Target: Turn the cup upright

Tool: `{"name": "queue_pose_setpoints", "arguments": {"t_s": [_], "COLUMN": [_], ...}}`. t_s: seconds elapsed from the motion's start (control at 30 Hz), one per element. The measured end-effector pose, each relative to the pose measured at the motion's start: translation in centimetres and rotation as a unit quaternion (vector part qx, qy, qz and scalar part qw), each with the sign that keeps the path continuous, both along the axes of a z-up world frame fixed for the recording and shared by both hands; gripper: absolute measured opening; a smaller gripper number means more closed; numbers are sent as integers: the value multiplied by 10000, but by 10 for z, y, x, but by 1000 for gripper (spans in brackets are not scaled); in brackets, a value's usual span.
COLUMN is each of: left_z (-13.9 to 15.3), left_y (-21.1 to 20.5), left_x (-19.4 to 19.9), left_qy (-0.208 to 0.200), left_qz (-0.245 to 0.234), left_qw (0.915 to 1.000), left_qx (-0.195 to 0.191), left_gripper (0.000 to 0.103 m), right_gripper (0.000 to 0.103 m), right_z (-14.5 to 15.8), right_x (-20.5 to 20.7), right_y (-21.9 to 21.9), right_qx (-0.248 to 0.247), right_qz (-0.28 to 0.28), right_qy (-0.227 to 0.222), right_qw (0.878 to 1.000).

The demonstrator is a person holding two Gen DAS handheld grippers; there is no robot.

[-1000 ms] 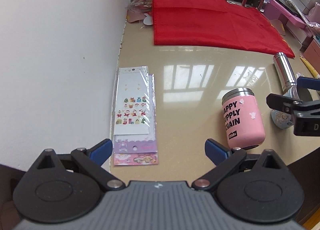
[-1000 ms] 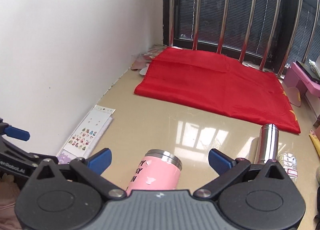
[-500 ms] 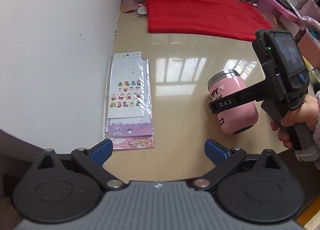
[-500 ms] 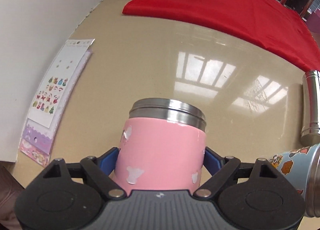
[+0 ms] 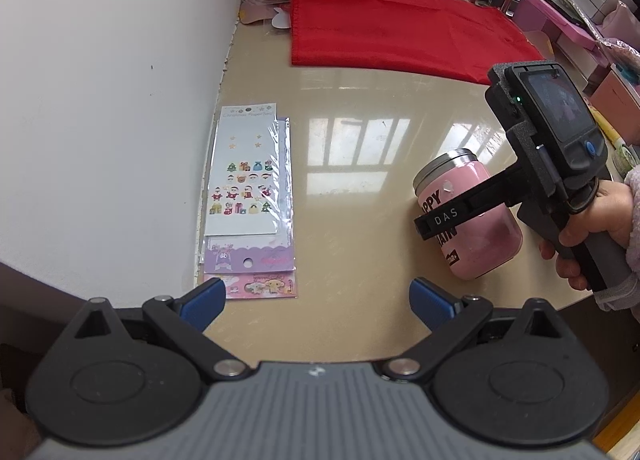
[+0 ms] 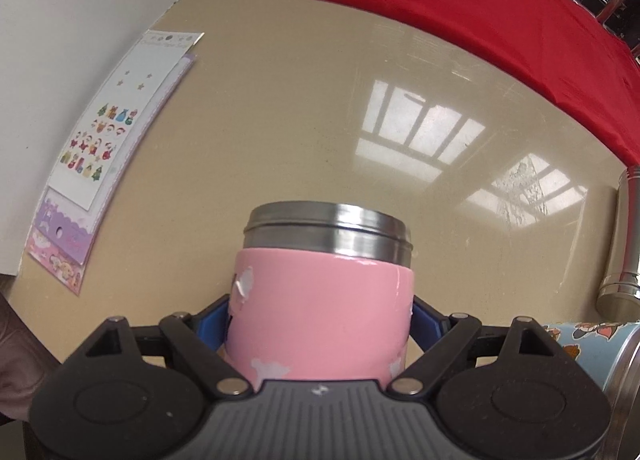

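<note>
A pink cup [image 5: 472,216] with a steel rim and black lettering lies tilted on the beige table, steel rim pointing away and down toward the table. My right gripper [image 6: 320,324] is shut on the pink cup [image 6: 320,312], its blue pads pressed on both sides of the body; in the left wrist view one black finger [image 5: 452,216] crosses the cup. My left gripper [image 5: 316,300] is open and empty, over the table's near edge, left of the cup.
Sticker sheets [image 5: 250,196] lie by the white wall on the left. A red cloth [image 5: 392,32] covers the far table. A steel cylinder [image 6: 624,244] and a cartoon-printed blue can [image 6: 592,356] lie right of the cup.
My right gripper came down over the pink cup and closed on its body. The cup's far end has tipped a little. My left gripper pulled back slightly.
</note>
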State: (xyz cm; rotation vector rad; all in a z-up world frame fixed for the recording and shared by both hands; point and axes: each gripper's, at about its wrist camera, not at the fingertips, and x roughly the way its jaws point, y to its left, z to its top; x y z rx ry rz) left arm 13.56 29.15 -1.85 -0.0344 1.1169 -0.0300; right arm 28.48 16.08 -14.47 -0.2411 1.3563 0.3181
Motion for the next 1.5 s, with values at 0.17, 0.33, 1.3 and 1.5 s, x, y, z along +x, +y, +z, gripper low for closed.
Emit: {"name": "queue_pose_setpoints", "arguments": {"t_s": [0.17,0.33,1.3,1.5], "left_z": [-1,-1,-10,-2], "left_y": [-2,-2,-3,-9], "left_x": [-2,0,-23,-29], "left_qy": [36,-20,-764,-1001], "left_qz": [26,59,162,79], "left_qw": [10000,10000,9965,9944], "left_qx": [6,-46,-292,-322], "left_gripper": [101,101,100,101], "right_gripper": [84,84,84,93], "right_z": [-2,6,20,31], "right_x": [18,13,-81,-95], "right_y": [-8,-15,-54,-59], "right_qx": [200,346,1070,1157], "right_qz": [-354,-471,-274,-292], "right_qy": [386,295,-2916,-3225], "right_qw": [9984,9979,9502,9390]}}
